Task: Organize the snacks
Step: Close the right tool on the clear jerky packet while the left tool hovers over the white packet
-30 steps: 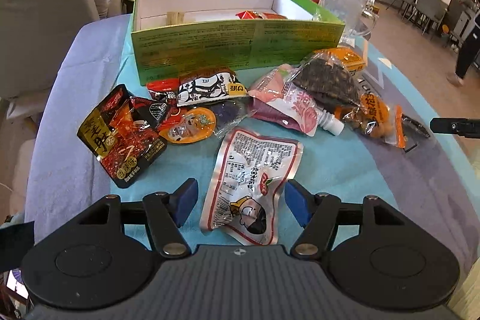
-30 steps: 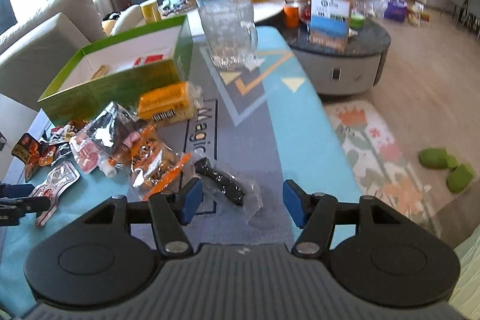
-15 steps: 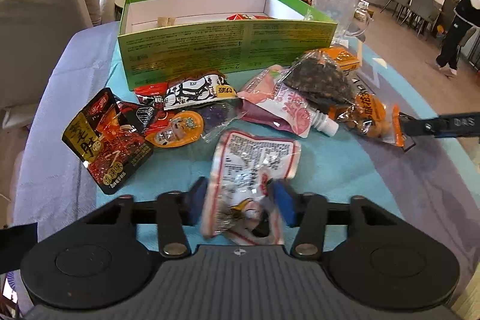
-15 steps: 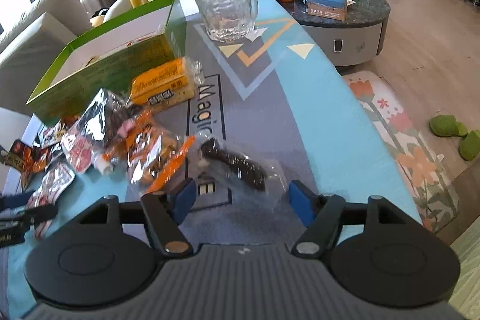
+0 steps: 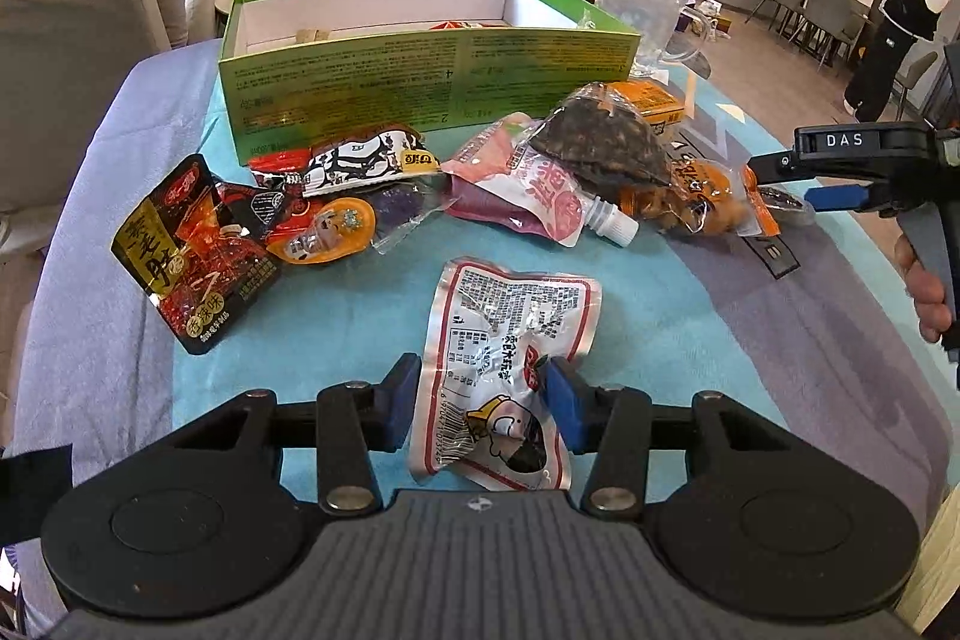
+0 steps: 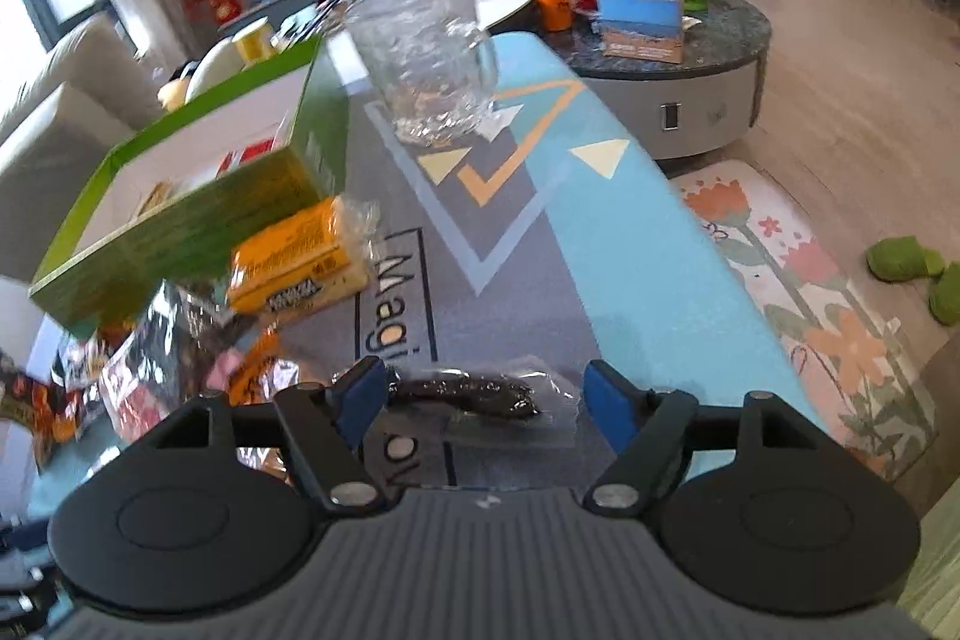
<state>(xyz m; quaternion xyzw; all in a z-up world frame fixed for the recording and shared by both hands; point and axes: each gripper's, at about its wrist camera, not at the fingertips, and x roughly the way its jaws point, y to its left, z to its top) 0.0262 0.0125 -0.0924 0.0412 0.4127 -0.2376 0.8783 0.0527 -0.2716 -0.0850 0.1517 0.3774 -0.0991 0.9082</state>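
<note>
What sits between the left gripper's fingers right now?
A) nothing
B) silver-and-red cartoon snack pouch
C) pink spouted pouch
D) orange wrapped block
B: in the left wrist view the left gripper has its blue pads pressed against both sides of the silver-and-red cartoon snack pouch, which is crumpled between them on the teal cloth.
</note>
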